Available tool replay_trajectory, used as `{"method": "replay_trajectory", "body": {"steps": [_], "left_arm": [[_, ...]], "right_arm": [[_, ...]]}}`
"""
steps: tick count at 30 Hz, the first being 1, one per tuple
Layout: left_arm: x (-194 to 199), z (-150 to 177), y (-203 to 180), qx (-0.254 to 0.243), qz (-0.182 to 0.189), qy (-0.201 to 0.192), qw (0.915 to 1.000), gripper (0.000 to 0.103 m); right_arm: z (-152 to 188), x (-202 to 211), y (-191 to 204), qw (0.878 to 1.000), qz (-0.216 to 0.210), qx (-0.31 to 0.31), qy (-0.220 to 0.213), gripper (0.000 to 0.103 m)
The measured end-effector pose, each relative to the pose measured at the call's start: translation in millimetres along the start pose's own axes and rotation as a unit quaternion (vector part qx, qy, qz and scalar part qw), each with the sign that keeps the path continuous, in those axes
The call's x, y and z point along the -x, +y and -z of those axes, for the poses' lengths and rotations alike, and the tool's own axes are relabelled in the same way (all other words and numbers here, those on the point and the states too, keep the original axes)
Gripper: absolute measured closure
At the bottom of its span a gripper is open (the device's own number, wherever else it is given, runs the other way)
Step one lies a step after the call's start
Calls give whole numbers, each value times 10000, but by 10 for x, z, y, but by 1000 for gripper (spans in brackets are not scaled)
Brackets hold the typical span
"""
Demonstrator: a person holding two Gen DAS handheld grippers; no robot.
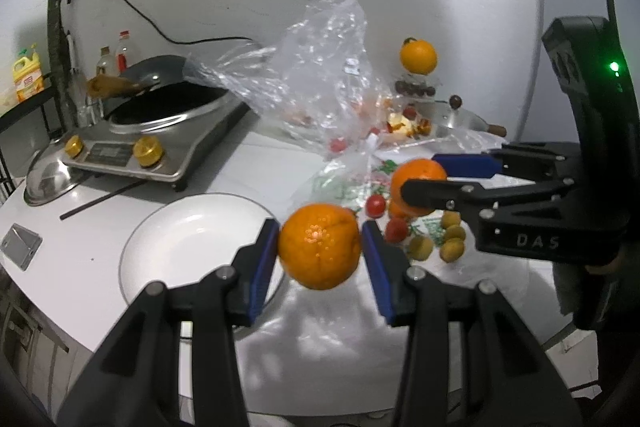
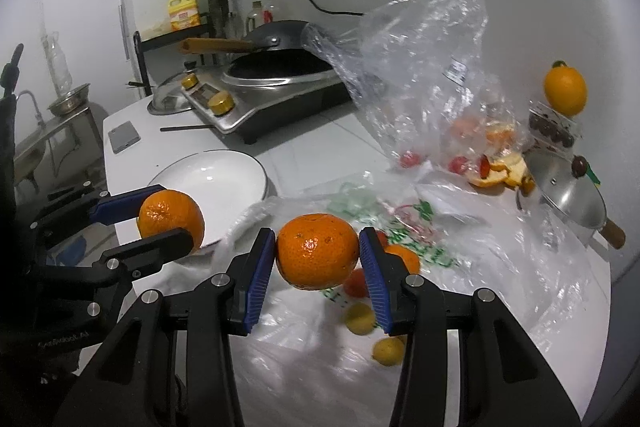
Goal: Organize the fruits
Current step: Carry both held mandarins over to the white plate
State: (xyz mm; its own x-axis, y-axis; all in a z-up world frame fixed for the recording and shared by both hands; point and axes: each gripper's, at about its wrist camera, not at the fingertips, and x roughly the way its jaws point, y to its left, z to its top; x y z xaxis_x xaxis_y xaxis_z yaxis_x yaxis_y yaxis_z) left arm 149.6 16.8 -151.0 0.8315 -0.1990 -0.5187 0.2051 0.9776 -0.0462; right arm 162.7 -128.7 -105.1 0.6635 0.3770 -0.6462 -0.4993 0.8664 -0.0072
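Left wrist view: the left gripper (image 1: 320,247) is clamping one orange (image 1: 319,251) between its blue pads, lifted clear at the rim of the empty white plate (image 1: 192,239), probably its destination. The right gripper (image 2: 317,255) is likewise squeezing a second orange (image 2: 317,251) above the printed plastic bag (image 2: 400,223), where a third orange (image 2: 404,257), two red cherry tomatoes (image 1: 376,205) and about four small yellow-green fruits (image 1: 452,247) are waiting.

surface: white countertop (image 2: 304,147) | on it: white plate (image 2: 208,179); induction stove (image 2: 256,99); plastic bags (image 2: 460,267); phone (image 2: 124,135)
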Motion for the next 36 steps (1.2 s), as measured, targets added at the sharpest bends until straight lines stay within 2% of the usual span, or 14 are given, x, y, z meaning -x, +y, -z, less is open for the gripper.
{"method": "replay_trajectory", "body": {"steps": [16, 36], "left_arm": [[52, 109, 659, 298, -364, -41, 9989, 59], [-303, 141, 1280, 389, -640, 15, 9972, 59]], "right_arm": [[-284, -307, 457, 9992, -239, 328, 39, 57], [-578, -899, 787, 9972, -515, 495, 209, 57]]}}
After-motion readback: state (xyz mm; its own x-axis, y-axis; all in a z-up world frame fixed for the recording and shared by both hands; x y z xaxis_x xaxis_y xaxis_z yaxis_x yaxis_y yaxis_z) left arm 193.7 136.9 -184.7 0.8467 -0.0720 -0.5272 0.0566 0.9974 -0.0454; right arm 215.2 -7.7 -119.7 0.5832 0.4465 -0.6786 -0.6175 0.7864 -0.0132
